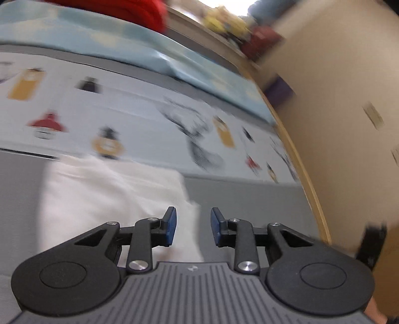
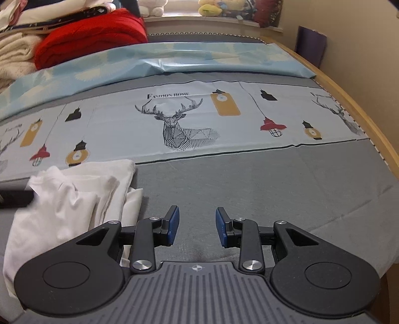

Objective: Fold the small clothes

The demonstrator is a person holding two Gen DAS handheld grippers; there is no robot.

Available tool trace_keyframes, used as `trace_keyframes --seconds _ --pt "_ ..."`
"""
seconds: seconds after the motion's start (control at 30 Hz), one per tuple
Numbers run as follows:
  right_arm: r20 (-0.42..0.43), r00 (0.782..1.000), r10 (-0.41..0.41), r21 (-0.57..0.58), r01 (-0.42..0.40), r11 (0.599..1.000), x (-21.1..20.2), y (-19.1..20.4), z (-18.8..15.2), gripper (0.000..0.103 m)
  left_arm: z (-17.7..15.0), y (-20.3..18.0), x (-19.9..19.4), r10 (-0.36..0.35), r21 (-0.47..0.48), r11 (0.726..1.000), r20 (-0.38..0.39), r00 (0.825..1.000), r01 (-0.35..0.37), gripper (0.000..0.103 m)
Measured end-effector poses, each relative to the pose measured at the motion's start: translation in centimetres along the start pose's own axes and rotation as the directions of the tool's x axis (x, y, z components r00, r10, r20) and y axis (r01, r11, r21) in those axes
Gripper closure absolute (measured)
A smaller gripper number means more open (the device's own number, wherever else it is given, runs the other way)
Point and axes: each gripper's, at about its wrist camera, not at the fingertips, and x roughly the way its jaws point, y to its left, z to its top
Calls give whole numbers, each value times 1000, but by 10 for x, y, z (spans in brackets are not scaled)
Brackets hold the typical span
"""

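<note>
This is a bedroom in a home. A wide bed with a wooden edge fills the view, covered by a grey sheet with a deer and lamps. Far off, soft toys sit on a sill, and a red blanket is piled at the far left.

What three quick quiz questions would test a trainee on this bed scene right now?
1. True or false: the right gripper grips the white garment.
2. Which printed animal sits centre on the light runner? A) deer B) cat C) horse
3. Fill in: the garment lies to the ____ of the right gripper in its own view.

Key: 1 false, its jaws stand apart over bare grey sheet. 2 A, the deer. 3 left.
</note>
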Motion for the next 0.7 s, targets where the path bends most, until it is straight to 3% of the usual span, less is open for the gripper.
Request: trace_keyframes --seconds 0.1,0.2,0.27,0.33,0.4,0.5,0.53,0.6,0.7 --pt "7 999 39 16 -39 999 -1 0 0 70 5 38 -23 80 -90 993 30 996 -77 72" --pt "-6 992 130 35 -129 991 0 6 0 69 0 53 -41 182 -70 981 44 982 -178 72" --pt "-45 971 234 66 -231 971 5 15 -1 67 -8 52 -51 251 -9 968 37 967 -251 72" --pt "-100 937 336 114 -325 939 13 29 -3 62 -17 46 -62 316 74 945 33 948 -317 71" --pt "-137 903 407 168 -383 908 24 40 -8 53 -24 43 -72 330 118 935 55 942 -334 67" --pt "-212 884 418 212 -375 902 47 57 -21 51 -41 46 -86 330 87 937 85 940 -337 60" --pt "-234 882 409 221 -361 906 54 62 -26 51 -46 49 -89 335 70 937 88 938 -341 60" --pt "-267 884 384 215 -334 918 66 70 -31 51 -54 56 -81 372 36 927 22 928 -373 61" --pt "-292 887 356 175 -317 932 74 80 -33 50 -52 53 -82 362 56 930 41 931 -364 60"
